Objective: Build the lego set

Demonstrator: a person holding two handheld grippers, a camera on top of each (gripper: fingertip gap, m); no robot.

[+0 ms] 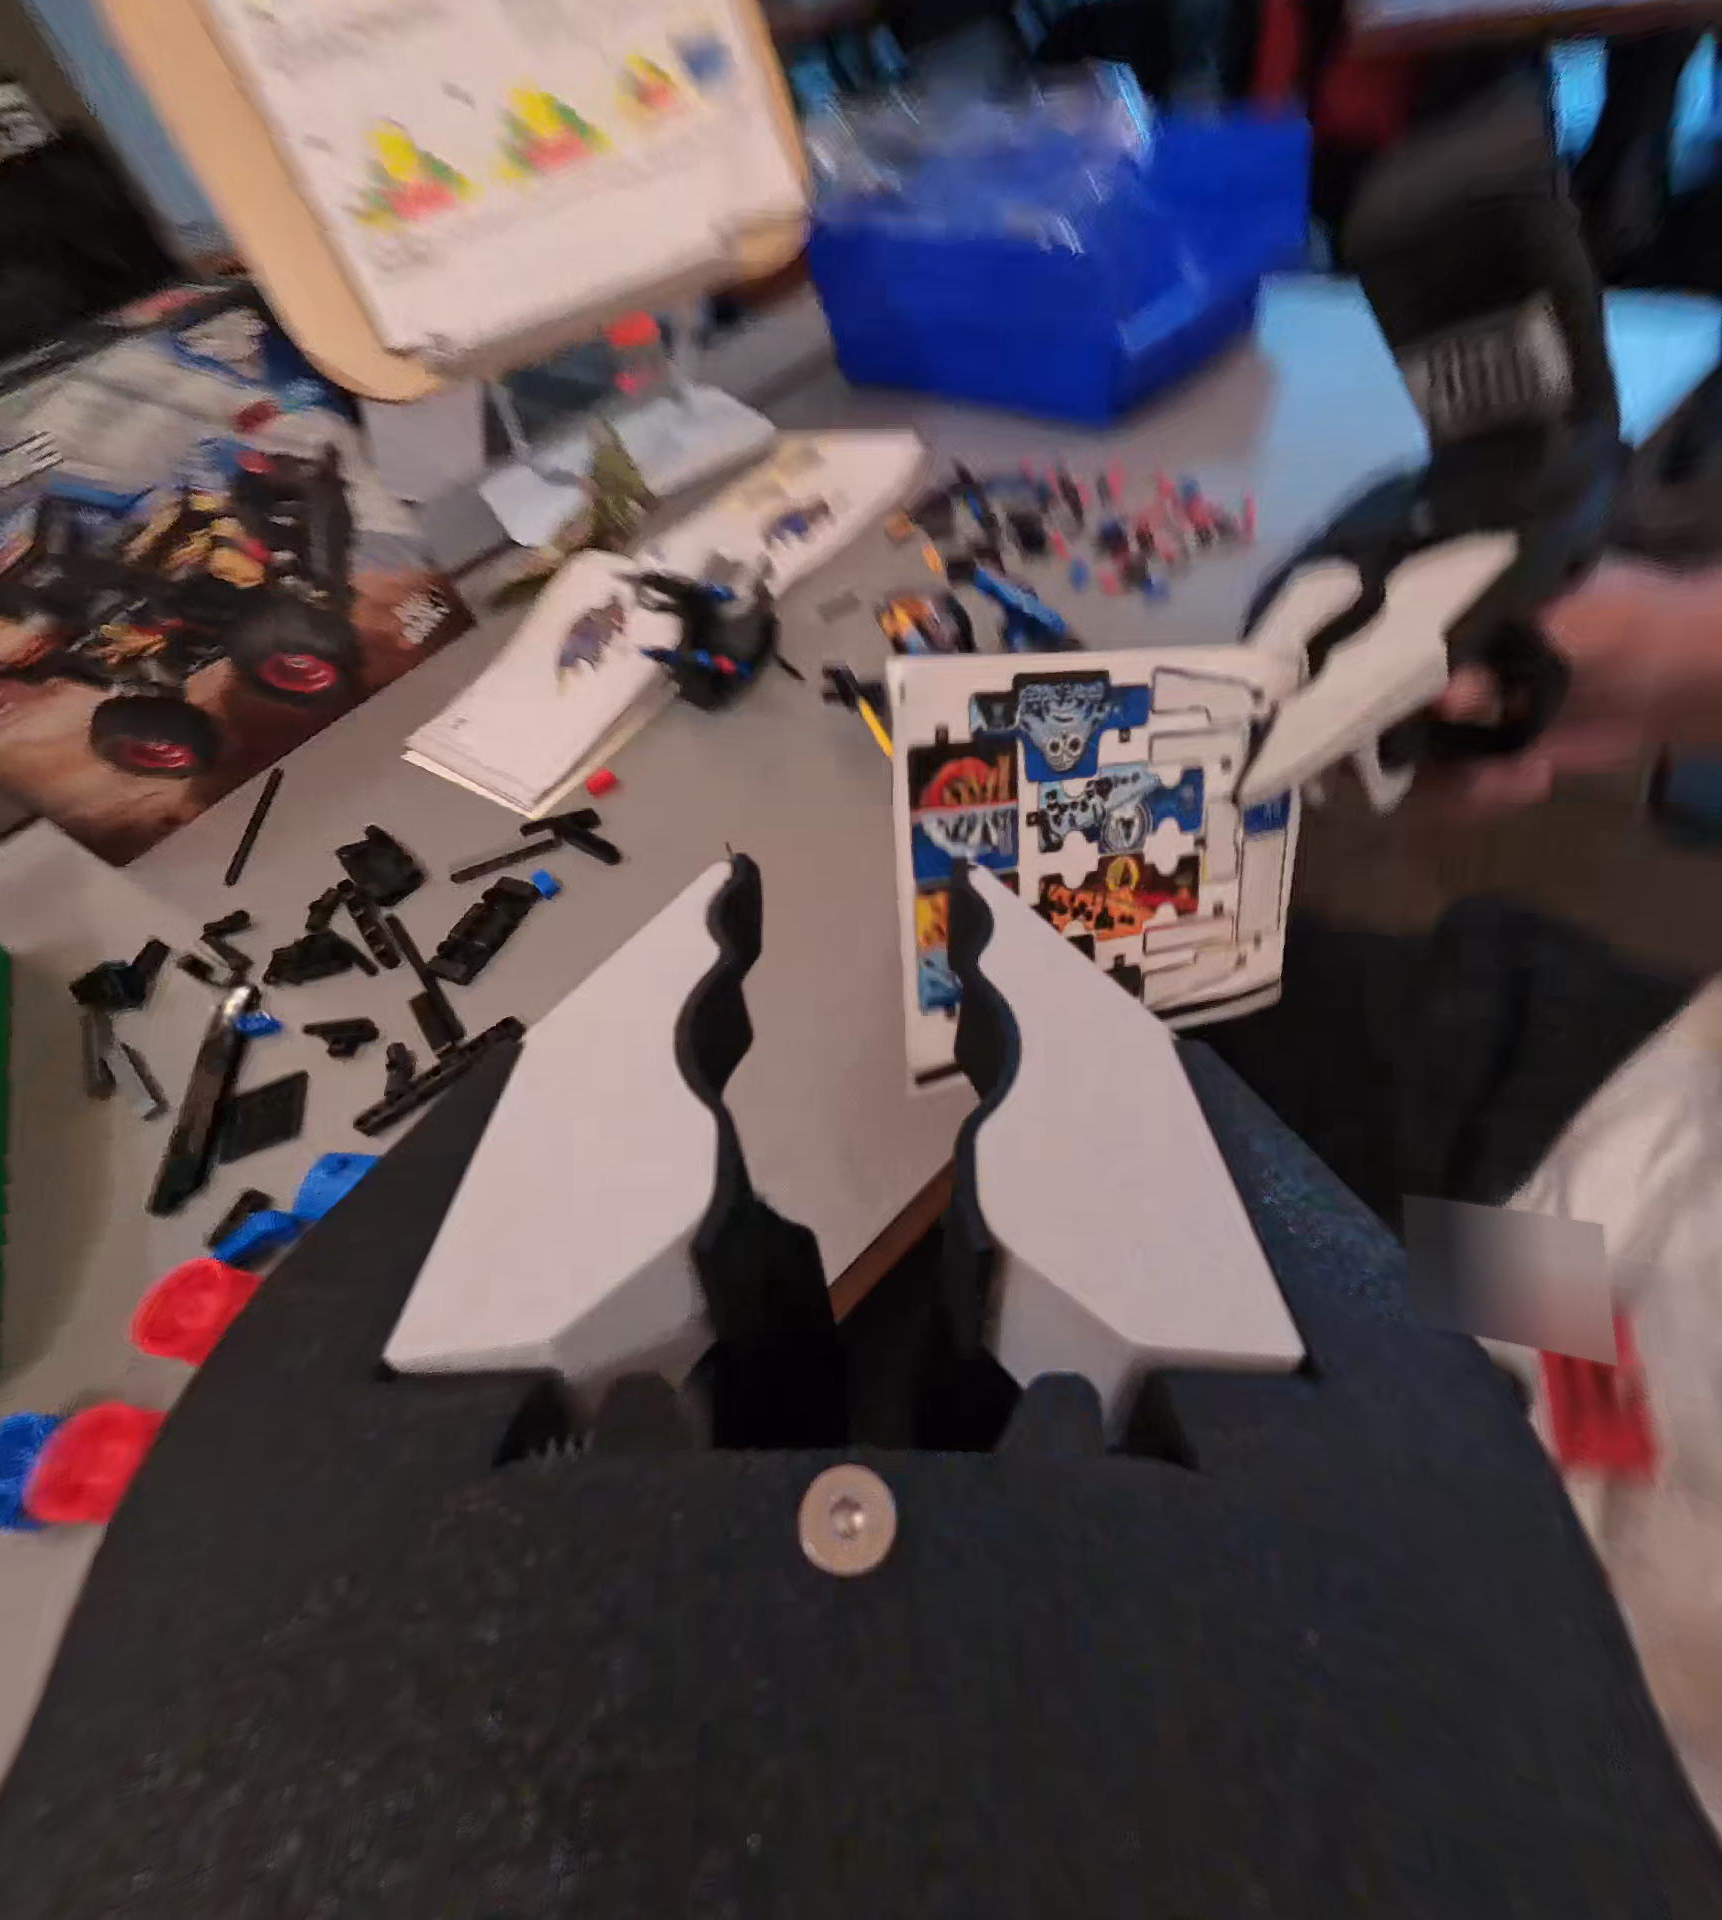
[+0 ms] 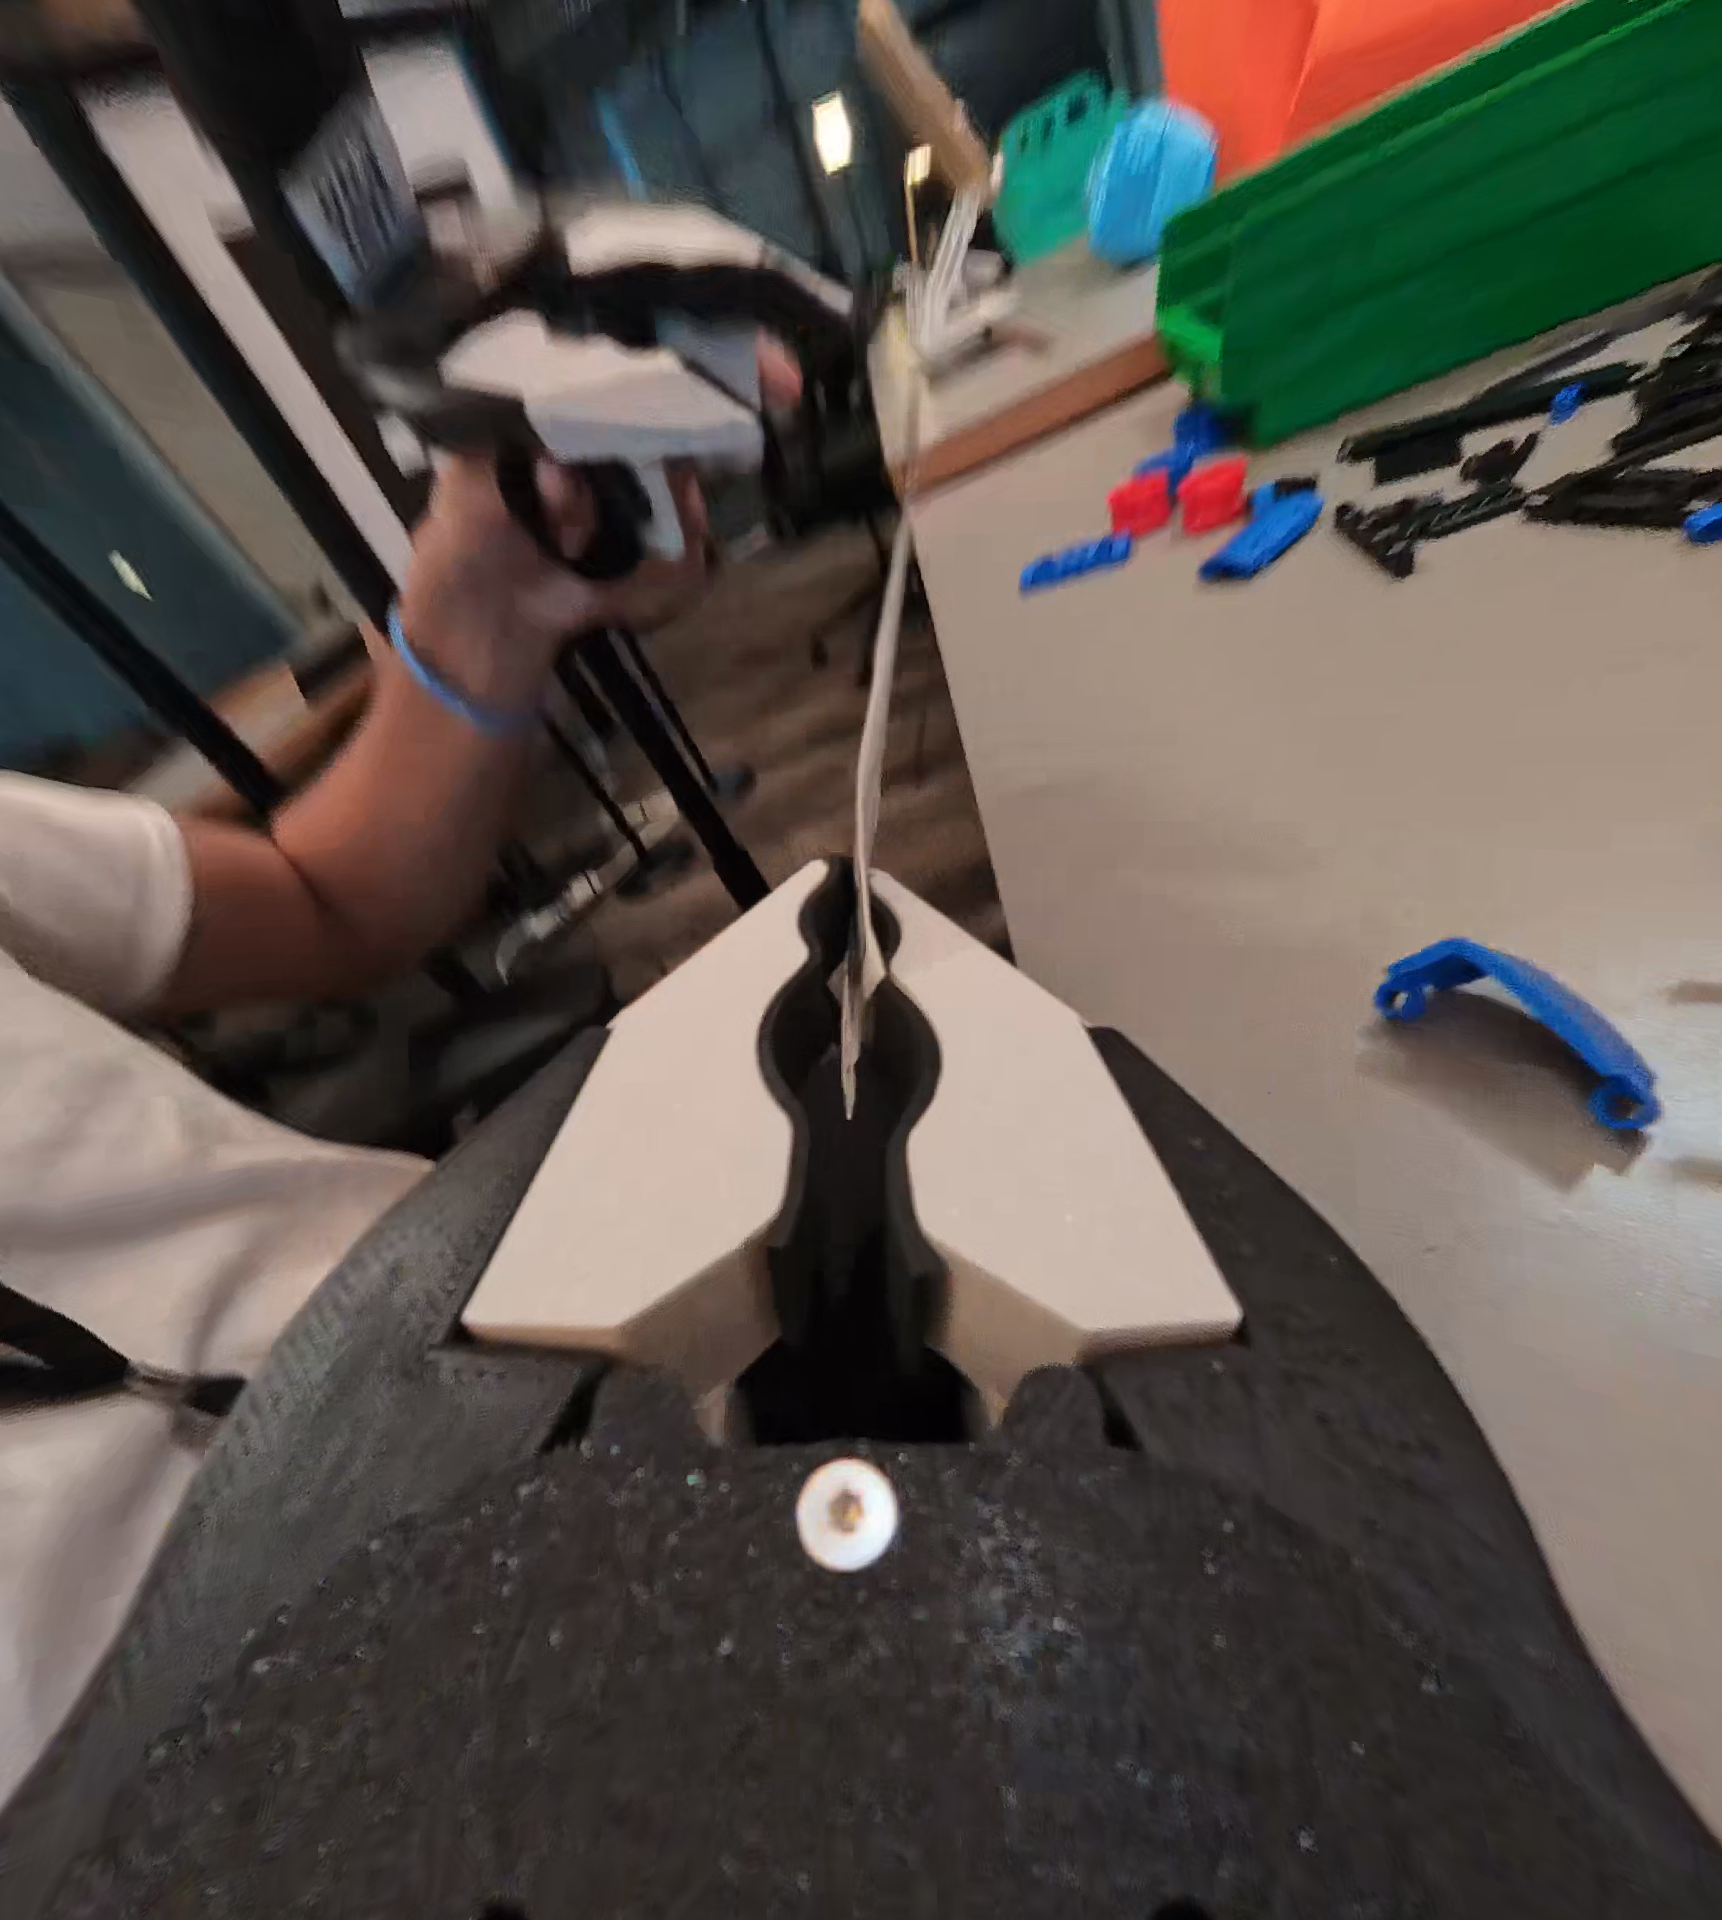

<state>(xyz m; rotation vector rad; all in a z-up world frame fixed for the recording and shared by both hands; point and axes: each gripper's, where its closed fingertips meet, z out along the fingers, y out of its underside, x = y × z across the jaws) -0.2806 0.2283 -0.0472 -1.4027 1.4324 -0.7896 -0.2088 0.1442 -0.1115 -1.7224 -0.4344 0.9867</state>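
White-backed and printed in blue, orange and black, the sticker sheet [image 1: 1096, 831] is hanging upright in the air just past the worktop [image 1: 753, 790] edge; the right tool [image 2: 852, 883] is pinching its edge, fingers closed on it; the left tool [image 1: 852, 868] is standing narrowly parted and gripping nothing, its tips near the sheet's lower left; black lego pieces [image 1: 358, 966] are lying scattered beside red and blue ones [image 1: 192, 1309]; a blue curved piece [image 2: 1522, 1023] is resting apart.

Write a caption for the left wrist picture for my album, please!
Open left hand-held gripper faces a sticker sheet held upright by the right hand-held gripper.
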